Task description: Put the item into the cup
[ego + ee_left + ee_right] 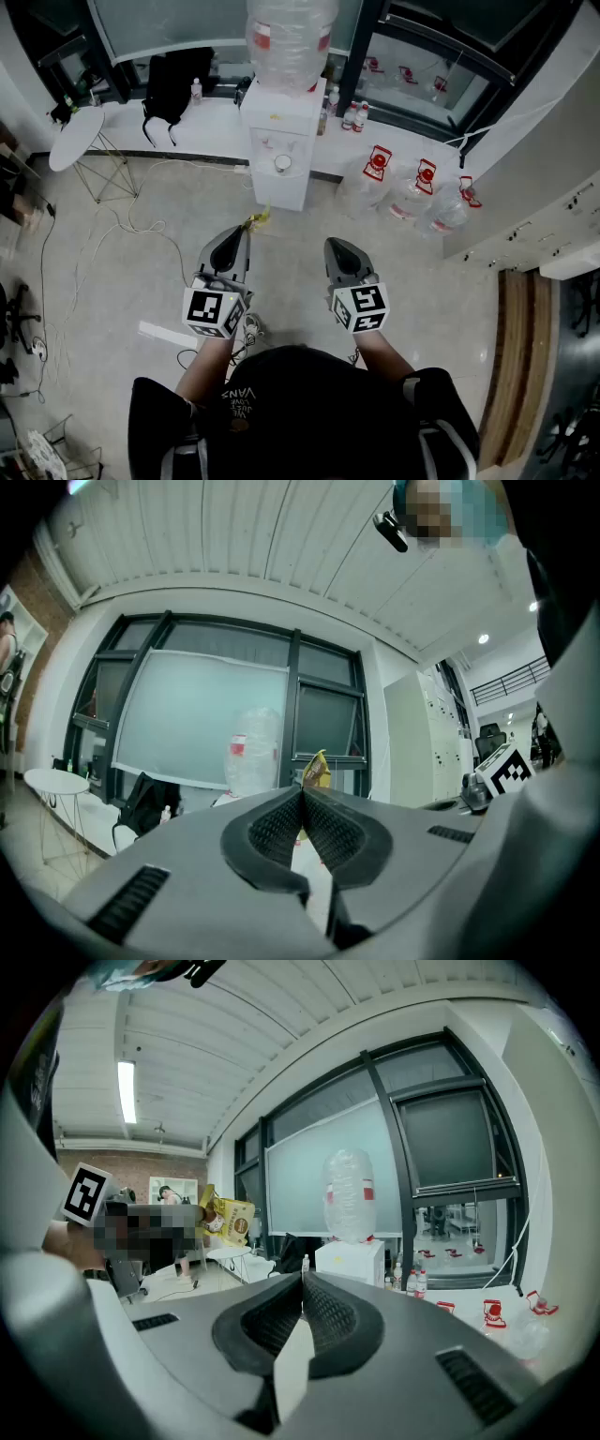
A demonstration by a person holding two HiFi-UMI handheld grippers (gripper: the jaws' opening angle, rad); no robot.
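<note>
The left hand-held gripper (246,230) points forward from a bare left forearm (208,359), its jaws closed and pinching a small yellow packet (258,218) at the tips. The right hand-held gripper (334,243) is level beside it, a little apart, with its jaws pressed together and nothing between them.

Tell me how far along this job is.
Done: the yellow packet is pinched by the left gripper at its tips. In hand: it hangs in the air before the water dispenser. Left: dropping it into a cup; none clearly visible. Right gripper shut, empty.
</note>
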